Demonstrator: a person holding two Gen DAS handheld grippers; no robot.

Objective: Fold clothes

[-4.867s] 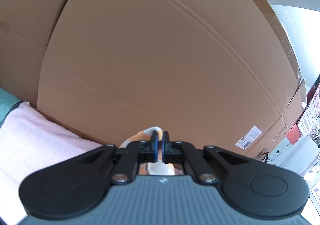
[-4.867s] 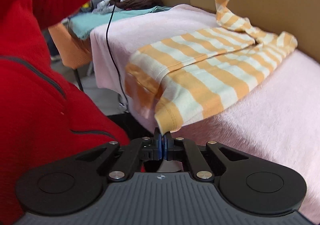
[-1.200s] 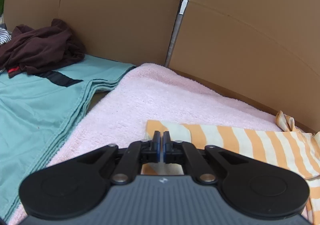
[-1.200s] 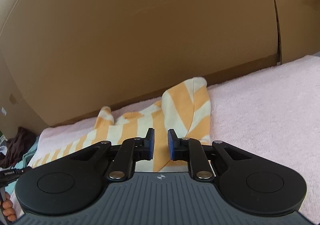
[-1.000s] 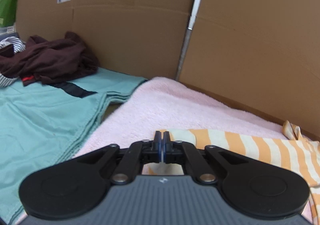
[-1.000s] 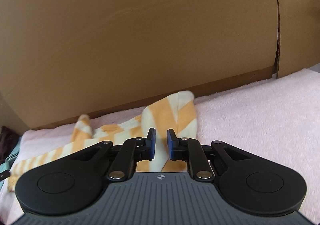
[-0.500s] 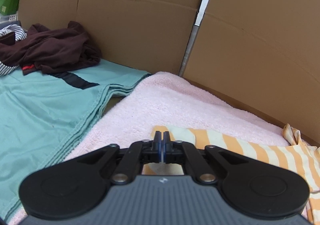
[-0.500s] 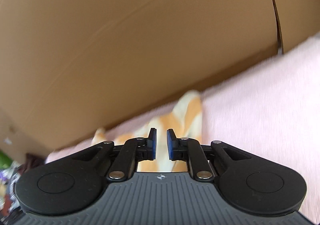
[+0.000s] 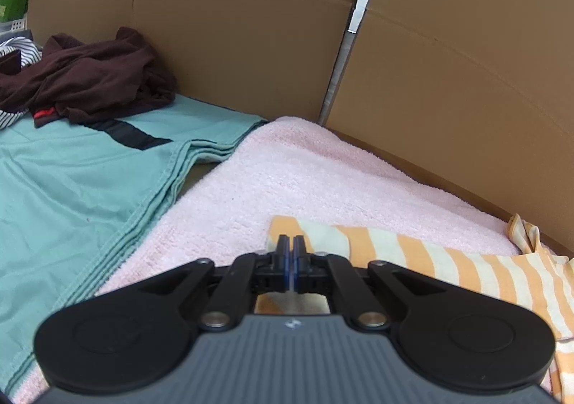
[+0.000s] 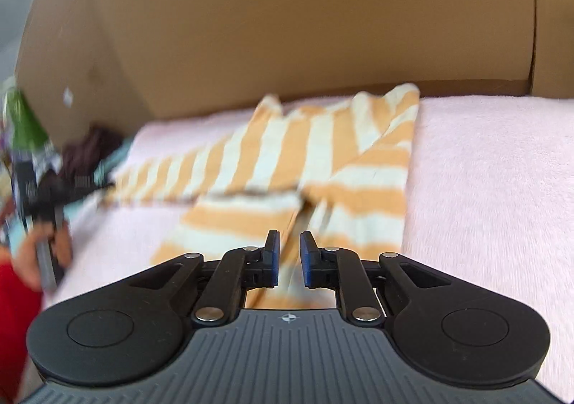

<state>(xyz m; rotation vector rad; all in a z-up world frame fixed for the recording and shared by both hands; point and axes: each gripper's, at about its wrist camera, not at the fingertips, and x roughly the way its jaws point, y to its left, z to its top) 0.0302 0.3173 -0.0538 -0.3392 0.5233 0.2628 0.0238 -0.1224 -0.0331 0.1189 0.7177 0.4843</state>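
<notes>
The left tongs (image 9: 290, 248) are pressed fully together, their tips over the near corner of the striped shirt (image 9: 430, 260); whether cloth is pinched between them cannot be told. The right tongs (image 10: 288, 257) stand slightly apart, holding nothing, with the shirt spread on the pink towel (image 10: 484, 170) from 10 to 12 o'clock ahead.

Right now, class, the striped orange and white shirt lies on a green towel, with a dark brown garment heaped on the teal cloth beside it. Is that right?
Not quite. The shirt lies on a pink towel, not a green one, as the left wrist view shows. The dark brown garment is indeed heaped on the teal cloth beside it.
</notes>
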